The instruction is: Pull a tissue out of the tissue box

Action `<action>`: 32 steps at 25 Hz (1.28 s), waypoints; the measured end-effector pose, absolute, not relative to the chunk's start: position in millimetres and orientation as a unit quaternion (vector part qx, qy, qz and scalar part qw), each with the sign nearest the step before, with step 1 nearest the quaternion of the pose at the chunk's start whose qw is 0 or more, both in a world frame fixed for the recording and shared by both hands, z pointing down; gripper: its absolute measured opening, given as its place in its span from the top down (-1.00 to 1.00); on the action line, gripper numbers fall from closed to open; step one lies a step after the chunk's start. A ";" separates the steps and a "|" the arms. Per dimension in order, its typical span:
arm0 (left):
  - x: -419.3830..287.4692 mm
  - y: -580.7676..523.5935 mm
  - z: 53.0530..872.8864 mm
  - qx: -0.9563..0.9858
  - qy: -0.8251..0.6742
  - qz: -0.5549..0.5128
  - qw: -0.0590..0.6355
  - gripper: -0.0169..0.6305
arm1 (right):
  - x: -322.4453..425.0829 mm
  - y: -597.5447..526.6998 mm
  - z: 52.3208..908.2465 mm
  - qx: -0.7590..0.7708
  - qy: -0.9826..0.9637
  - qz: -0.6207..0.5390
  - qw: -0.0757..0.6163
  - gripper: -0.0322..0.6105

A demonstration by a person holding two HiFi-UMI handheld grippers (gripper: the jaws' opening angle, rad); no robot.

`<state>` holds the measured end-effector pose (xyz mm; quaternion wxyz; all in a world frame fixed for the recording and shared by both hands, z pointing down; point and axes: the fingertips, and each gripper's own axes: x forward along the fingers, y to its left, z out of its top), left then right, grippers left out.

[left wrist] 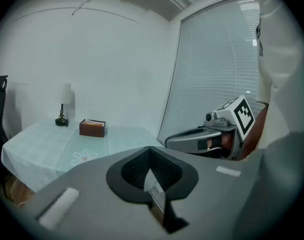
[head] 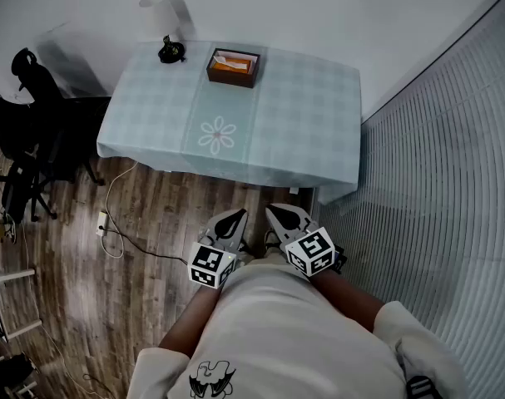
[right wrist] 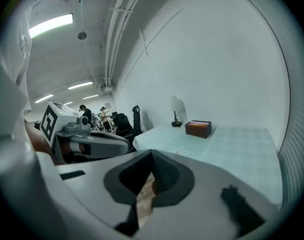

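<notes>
Left tool and right tool hang at the person's waist, jaws pinched together w/ nothing between them, both well short of the tissue box. The surface carries that box. Step: approach, prob. not yet begun. Next: close in on the box, open 1 tool above it.

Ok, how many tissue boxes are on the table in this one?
1. The tissue box sits near the far edge of the table, just right of a small dark stand. The whole tabletop is in view, so a second box is unlikely to be hidden.
</notes>
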<state>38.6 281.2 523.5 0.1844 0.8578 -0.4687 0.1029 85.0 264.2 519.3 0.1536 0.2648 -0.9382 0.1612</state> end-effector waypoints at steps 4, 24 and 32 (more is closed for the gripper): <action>30.8 279.7 524.2 0.859 -0.468 0.103 0.182 0.93 | 74.9 262.7 520.5 0.265 -0.938 0.159 0.156 0.87; -39.0 271.3 543.6 0.862 -0.457 0.089 0.200 0.93 | 23.1 234.8 521.2 0.285 -0.934 0.163 0.143 0.85; -47.2 181.5 532.0 0.858 -0.470 0.082 0.193 0.93 | 15.2 150.5 528.6 0.281 -0.935 0.168 0.140 0.79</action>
